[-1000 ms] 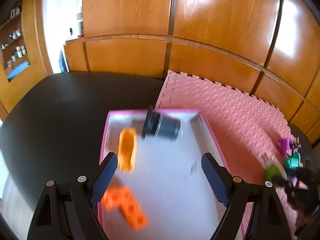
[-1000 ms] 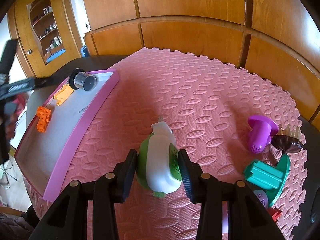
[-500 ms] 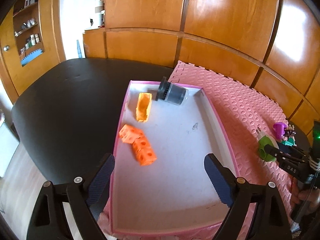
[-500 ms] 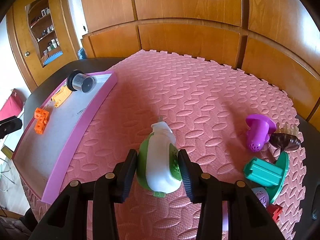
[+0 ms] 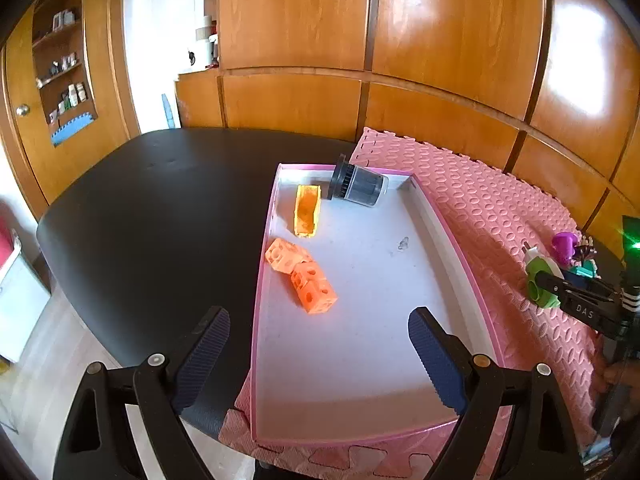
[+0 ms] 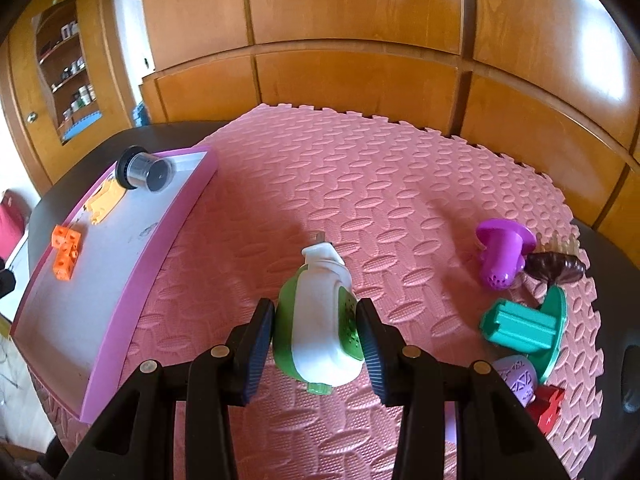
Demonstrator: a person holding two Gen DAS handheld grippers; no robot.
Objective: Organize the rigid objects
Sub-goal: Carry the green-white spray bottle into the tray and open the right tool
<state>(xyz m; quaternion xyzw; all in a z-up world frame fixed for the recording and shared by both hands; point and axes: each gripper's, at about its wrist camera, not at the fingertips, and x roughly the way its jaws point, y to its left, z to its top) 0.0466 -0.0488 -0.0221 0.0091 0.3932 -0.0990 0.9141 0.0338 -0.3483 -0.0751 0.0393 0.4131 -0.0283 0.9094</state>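
Smooth green-and-white plastic gadget (image 6: 320, 328) pinched by right tongs (image 6: 316, 344); left tongs (image 5: 318, 360) agape, empty; embossed pink foam mat (image 6: 380, 184), perhaps rubbery.

The wall panels (image 5: 452, 20) are glossy varnished wood that mirrors the light, while the dark surface (image 5: 160, 216) looks smooth and matt. The pink mat (image 6: 384, 184) is embossed foam, and the orange blocks (image 5: 302, 276) and green-and-white plug-in (image 6: 320, 328) are smooth plastic.
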